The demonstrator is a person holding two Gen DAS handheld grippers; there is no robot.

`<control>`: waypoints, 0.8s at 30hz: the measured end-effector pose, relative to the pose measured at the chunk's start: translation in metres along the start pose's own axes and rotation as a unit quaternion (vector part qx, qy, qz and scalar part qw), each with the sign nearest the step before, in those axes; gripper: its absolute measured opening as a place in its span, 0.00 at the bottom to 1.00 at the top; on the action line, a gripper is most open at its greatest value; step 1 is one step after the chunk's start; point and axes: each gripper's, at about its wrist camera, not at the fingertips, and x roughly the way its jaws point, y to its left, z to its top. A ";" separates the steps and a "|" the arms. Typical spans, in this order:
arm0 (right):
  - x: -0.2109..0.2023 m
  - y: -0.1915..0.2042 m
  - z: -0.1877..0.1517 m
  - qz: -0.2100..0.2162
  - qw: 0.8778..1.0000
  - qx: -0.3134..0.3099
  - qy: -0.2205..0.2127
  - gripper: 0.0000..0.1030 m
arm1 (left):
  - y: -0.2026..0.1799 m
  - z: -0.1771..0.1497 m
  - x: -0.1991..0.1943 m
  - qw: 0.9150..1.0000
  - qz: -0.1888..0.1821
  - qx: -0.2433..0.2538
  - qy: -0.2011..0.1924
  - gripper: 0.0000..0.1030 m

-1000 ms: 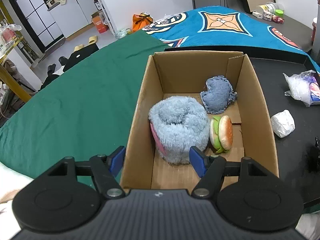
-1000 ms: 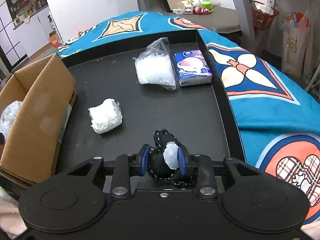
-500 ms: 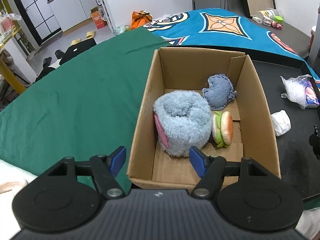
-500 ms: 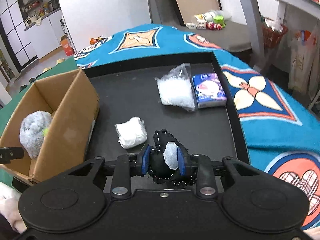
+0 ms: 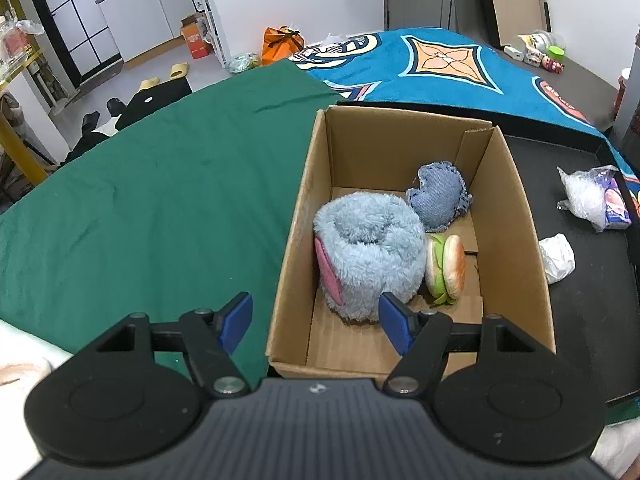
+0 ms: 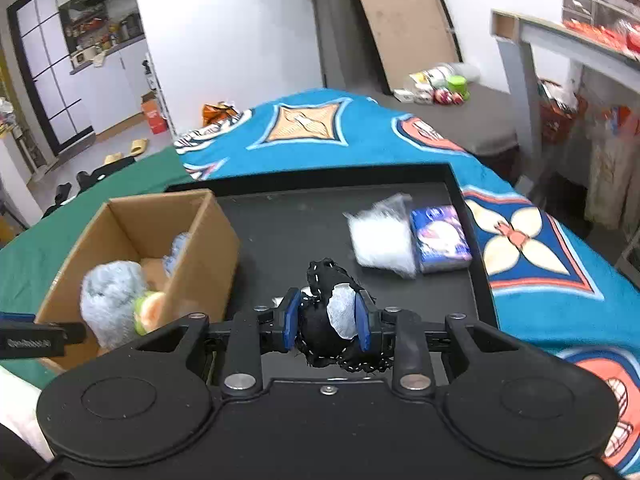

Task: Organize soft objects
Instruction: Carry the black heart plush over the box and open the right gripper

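Observation:
An open cardboard box (image 5: 304, 216) (image 6: 216, 248) holds a fluffy blue plush (image 5: 368, 248) (image 6: 108, 296), a denim pouch (image 5: 438, 196) and a burger toy (image 5: 446, 270) (image 6: 150, 310). My left gripper (image 5: 316, 320) is open and empty above the box's near left corner. My right gripper (image 6: 326, 322) is shut on a black soft toy with a white patch (image 6: 332, 312), held in the air above the black tray (image 6: 288, 224), right of the box. A white wad (image 5: 556, 254) lies on the tray.
A clear bag of white filling (image 6: 382, 236) (image 5: 584, 196) and a tissue pack (image 6: 440, 238) lie at the tray's far right. Green cloth (image 5: 160, 200) covers the table left of the box, a blue patterned blanket (image 6: 540, 248) beyond and right.
My right gripper has risen and swung left toward the box with the black toy. My left gripper has pulled back and up from the box.

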 end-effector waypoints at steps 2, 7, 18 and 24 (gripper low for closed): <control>-0.002 0.006 0.005 0.005 1.000 -0.007 -0.006 0.28 | 0.001 0.000 -0.001 1.000 -0.002 -0.002 -0.001 0.66; -0.008 0.021 0.016 0.023 0.999 -0.021 -0.022 0.28 | 0.003 0.001 -0.002 1.000 -0.007 -0.008 -0.008 0.66; -0.014 0.057 0.032 0.074 0.993 -0.079 -0.051 0.28 | 0.012 0.002 0.002 0.999 -0.026 -0.030 -0.011 0.63; -0.011 0.076 0.038 0.087 0.989 -0.105 -0.055 0.28 | 0.020 0.001 0.011 0.998 -0.033 -0.043 -0.007 0.53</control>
